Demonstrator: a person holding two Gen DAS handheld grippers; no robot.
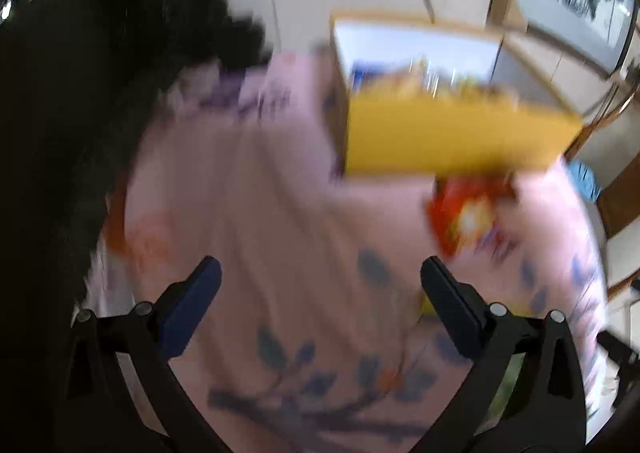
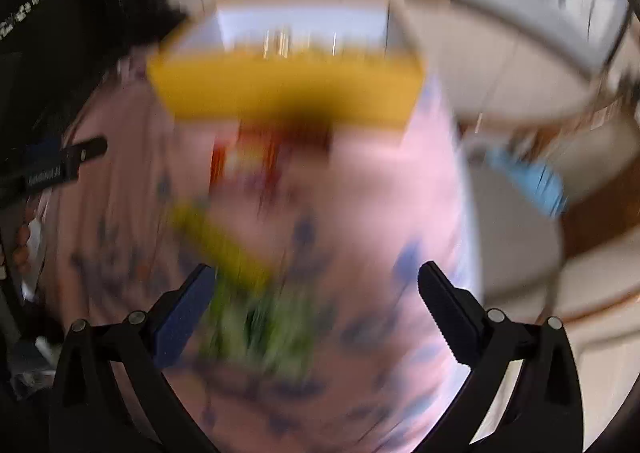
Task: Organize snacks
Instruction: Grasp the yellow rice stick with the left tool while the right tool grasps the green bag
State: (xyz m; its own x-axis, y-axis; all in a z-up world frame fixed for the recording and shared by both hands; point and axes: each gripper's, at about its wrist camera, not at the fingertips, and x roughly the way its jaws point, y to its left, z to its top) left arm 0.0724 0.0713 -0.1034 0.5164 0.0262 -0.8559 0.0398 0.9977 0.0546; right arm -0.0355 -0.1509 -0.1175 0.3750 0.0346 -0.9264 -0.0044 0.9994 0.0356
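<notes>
Both views are motion-blurred. A yellow box [image 1: 448,133] with white inner walls stands on the pink flowered tablecloth [image 1: 260,213]; it also shows in the right wrist view [image 2: 288,93]. A red snack pack [image 1: 464,213] lies just in front of the box, also seen in the right wrist view [image 2: 256,161]. A green and yellow snack pack [image 2: 256,309] lies between the fingers of my right gripper [image 2: 316,301], which is open. My left gripper [image 1: 320,293] is open and empty above the cloth.
A dark mass [image 1: 80,93] fills the left side. A blue object [image 2: 532,181] lies off the table's right edge. Pale floor and wooden furniture are beyond the table.
</notes>
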